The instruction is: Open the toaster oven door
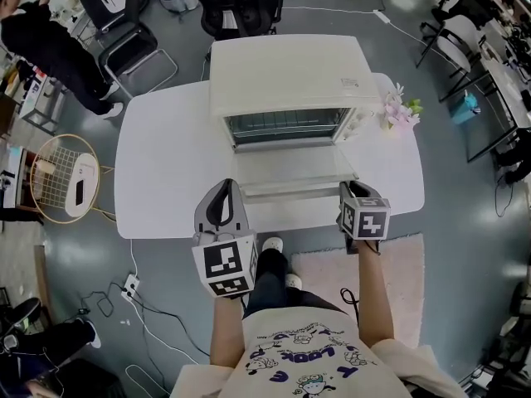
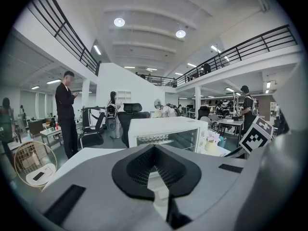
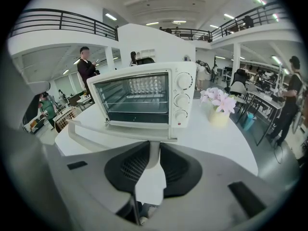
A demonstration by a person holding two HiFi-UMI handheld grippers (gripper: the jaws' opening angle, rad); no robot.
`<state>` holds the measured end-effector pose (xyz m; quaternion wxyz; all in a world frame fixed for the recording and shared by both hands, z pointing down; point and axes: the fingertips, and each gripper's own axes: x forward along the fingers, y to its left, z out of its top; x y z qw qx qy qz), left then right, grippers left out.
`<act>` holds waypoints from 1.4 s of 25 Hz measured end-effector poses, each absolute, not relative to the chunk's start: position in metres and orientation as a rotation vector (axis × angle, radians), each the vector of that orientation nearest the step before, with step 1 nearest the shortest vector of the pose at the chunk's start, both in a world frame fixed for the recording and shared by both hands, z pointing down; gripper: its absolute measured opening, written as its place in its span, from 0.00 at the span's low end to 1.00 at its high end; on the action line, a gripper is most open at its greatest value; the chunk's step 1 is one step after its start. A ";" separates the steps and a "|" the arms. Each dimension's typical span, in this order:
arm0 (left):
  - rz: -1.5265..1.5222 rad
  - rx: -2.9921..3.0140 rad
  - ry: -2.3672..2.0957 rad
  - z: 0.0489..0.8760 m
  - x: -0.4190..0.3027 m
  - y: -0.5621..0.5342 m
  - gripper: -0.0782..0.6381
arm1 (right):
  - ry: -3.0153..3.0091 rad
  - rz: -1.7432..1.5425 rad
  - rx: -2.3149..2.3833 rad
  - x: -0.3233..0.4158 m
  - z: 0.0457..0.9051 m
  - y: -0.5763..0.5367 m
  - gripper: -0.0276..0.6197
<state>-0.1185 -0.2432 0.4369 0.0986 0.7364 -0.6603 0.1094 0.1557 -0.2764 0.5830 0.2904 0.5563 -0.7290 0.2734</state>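
A white toaster oven [image 1: 286,69] [image 3: 139,97] [image 2: 166,134] stands at the back of a white table [image 1: 158,164]. Its door [image 1: 290,168] [image 3: 130,134] lies folded down flat toward me, and the racks inside show. The door handle [image 1: 286,191] [image 3: 77,131] runs along the door's near edge. My right gripper [image 1: 349,191] [image 3: 153,150] is at the handle's right end, with a white part of the handle pinched between its dark pads. My left gripper [image 1: 222,187] [image 2: 154,148] hangs over the table's near edge, left of the door, with its jaws together and nothing in them.
A small vase of pink flowers [image 1: 400,110] [image 3: 219,107] stands right of the oven. Office chairs [image 1: 133,52] and a person [image 1: 50,44] are behind the table. A round wire basket [image 1: 62,177] sits on the floor at the left. A pink rug [image 1: 406,264] lies under me.
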 end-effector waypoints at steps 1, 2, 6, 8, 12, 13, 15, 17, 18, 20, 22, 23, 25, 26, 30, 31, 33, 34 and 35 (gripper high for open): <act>0.325 2.177 -1.953 0.438 -0.118 -0.241 0.12 | -1.944 0.726 1.484 0.156 0.586 -0.274 0.14; 0.326 2.175 -1.952 0.440 -0.117 -0.239 0.12 | -1.943 0.724 1.483 0.157 0.589 -0.273 0.14; 0.330 2.169 -1.945 0.447 -0.115 -0.234 0.12 | -1.941 0.717 1.484 0.158 0.602 -0.266 0.14; 0.333 2.165 -1.942 0.449 -0.115 -0.231 0.12 | -1.942 0.713 1.486 0.159 0.607 -0.262 0.14; 0.330 2.163 -1.942 0.452 -0.115 -0.225 0.12 | -1.942 0.711 1.492 0.160 0.615 -0.257 0.14; 0.331 2.163 -1.940 0.453 -0.115 -0.224 0.12 | -1.944 0.710 1.495 0.161 0.617 -0.256 0.14; 0.337 2.162 -1.937 0.456 -0.115 -0.220 0.12 | -1.946 0.709 1.500 0.161 0.622 -0.253 0.14; 0.343 2.159 -1.934 0.460 -0.117 -0.217 0.12 | -1.947 0.709 1.503 0.160 0.627 -0.250 0.14; 0.346 2.157 -1.934 0.462 -0.118 -0.216 0.12 | -1.948 0.709 1.503 0.160 0.630 -0.249 0.14; 0.351 2.153 -1.934 0.465 -0.119 -0.213 0.12 | -1.946 0.711 1.505 0.161 0.635 -0.247 0.14; 0.355 2.148 -1.934 0.469 -0.119 -0.210 0.12 | -1.940 0.715 1.509 0.162 0.641 -0.245 0.14; 0.358 2.144 -1.933 0.470 -0.120 -0.209 0.12 | -1.936 0.716 1.508 0.162 0.644 -0.243 0.14; 0.362 2.137 -1.933 0.474 -0.121 -0.205 0.12 | -1.931 0.718 1.506 0.163 0.650 -0.240 0.14; 0.364 2.134 -1.933 0.476 -0.121 -0.204 0.12 | -1.930 0.720 1.506 0.163 0.653 -0.239 0.14; 0.371 2.126 -1.929 0.484 -0.121 -0.201 0.12 | -1.933 0.721 1.506 0.164 0.666 -0.236 0.14; 0.375 2.123 -1.928 0.486 -0.121 -0.200 0.12 | -1.933 0.723 1.504 0.164 0.669 -0.235 0.14; 0.385 2.117 -1.926 0.490 -0.121 -0.199 0.12 | -1.932 0.727 1.500 0.164 0.677 -0.233 0.14; 0.390 2.113 -1.925 0.492 -0.121 -0.198 0.12 | -1.930 0.730 1.497 0.165 0.681 -0.233 0.14; 0.395 2.109 -1.924 0.494 -0.121 -0.197 0.12 | -1.926 0.734 1.495 0.165 0.685 -0.232 0.14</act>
